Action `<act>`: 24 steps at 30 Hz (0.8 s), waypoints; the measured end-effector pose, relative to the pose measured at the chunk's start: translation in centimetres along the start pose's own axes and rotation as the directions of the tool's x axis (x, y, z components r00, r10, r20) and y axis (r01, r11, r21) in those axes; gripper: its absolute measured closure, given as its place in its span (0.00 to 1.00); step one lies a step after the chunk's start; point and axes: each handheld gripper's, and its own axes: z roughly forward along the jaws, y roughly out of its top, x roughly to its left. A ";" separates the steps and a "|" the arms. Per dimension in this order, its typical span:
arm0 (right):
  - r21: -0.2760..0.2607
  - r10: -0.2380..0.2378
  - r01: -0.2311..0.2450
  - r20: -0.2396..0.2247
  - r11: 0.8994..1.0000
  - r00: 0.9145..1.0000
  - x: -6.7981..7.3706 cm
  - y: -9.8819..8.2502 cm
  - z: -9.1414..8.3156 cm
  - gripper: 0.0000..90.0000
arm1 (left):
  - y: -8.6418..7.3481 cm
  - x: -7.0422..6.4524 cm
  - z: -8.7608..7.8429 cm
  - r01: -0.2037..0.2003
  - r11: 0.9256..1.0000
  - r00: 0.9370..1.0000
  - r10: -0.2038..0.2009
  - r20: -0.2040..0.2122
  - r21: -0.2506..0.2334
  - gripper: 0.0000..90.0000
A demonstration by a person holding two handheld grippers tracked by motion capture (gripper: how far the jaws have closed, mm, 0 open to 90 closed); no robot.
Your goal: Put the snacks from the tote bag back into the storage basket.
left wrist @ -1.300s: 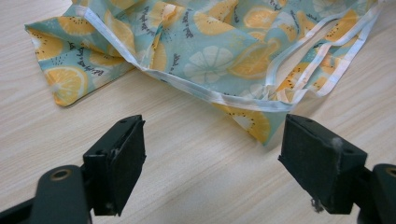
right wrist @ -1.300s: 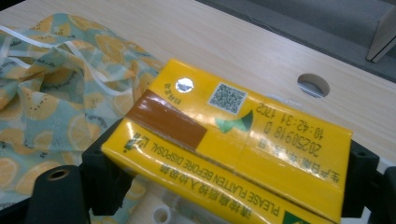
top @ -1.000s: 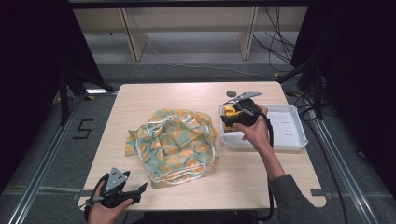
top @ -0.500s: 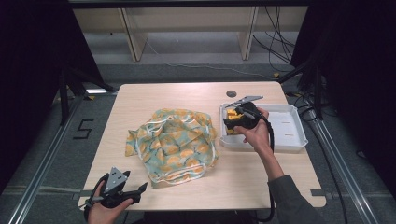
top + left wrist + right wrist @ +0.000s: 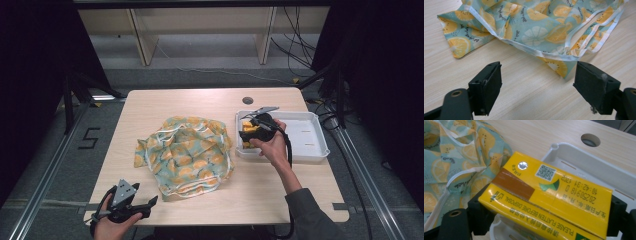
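A yellow drink carton [image 5: 549, 195] is clamped between the jaws of my right gripper [image 5: 252, 131], held just above the left end of the white tray [image 5: 310, 150]. A teal fabric bag printed with lemon slices [image 5: 187, 152] lies crumpled in the middle of the table, its white-trimmed edge and a handle loop [image 5: 589, 35] close in front of my left gripper [image 5: 536, 92]. That left gripper [image 5: 145, 205] rests at the near left table edge, open, nothing between its black pads [image 5: 487, 88].
A wooden table [image 5: 165, 105] carries everything. A round cable hole [image 5: 247, 100] sits behind the tray. Shelving legs [image 5: 142, 45] stand on the floor beyond. A floor mark "5" [image 5: 89, 138] lies left of the table, with rails along both sides.
My right gripper has shifted slightly with the yellow carton over the tray's left end. The left gripper and the bag have stayed put.
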 end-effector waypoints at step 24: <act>0.026 0.036 -0.036 0.010 0.999 0.999 0.5 -1.0 1.1 0.22 | 0.0 -0.2 0.1 0.022 1.000 1.000 -0.022 -0.004 -0.019 0.24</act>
